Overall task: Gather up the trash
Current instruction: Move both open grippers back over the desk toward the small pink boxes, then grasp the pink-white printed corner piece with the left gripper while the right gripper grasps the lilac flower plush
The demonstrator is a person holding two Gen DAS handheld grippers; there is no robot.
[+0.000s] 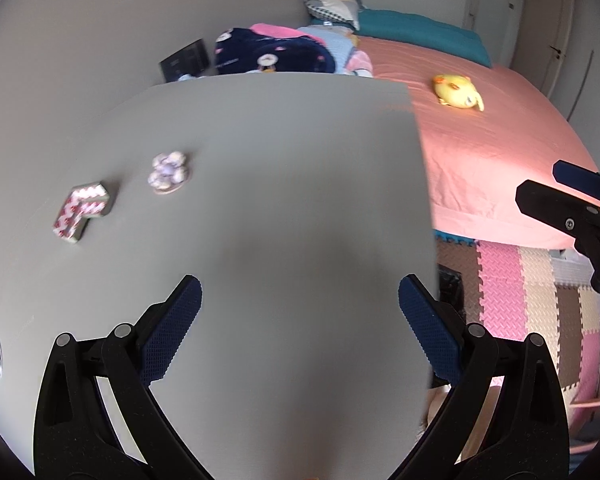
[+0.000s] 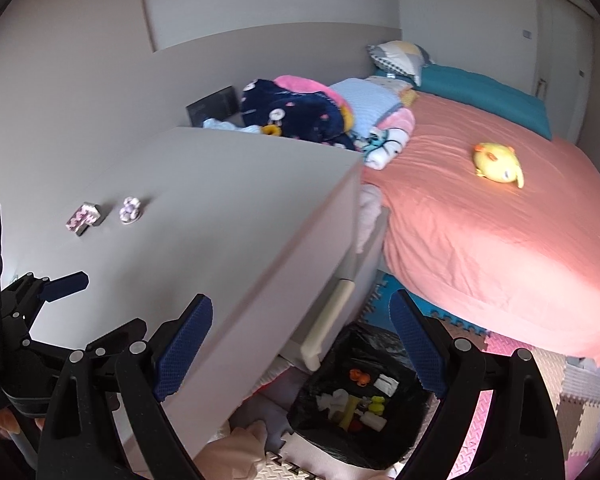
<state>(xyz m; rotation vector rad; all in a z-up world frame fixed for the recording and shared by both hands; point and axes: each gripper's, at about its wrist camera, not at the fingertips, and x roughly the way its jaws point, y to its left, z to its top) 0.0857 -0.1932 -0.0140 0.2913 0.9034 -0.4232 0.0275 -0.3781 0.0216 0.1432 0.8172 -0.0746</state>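
Both tongs gaping, nothing held. Trash left: patterned box (image 1: 83,213) and flower-shaped piece (image 1: 168,172), side by side, far-left on surface (image 1: 284,200). Left tongs (image 1: 300,328) nearer; straddle one item squarely. Bin (image 2: 360,400) on floor beside.

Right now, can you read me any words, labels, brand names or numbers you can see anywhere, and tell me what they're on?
None can be read.
Left gripper body, at the lower left edge of the right wrist view: a few small white characters, too small and blurred to read.
L-shaped block on the grey table top: a red and white zigzag pattern, no lettering visible.
Navy blanket on the bed: cartoon patches, no legible words.
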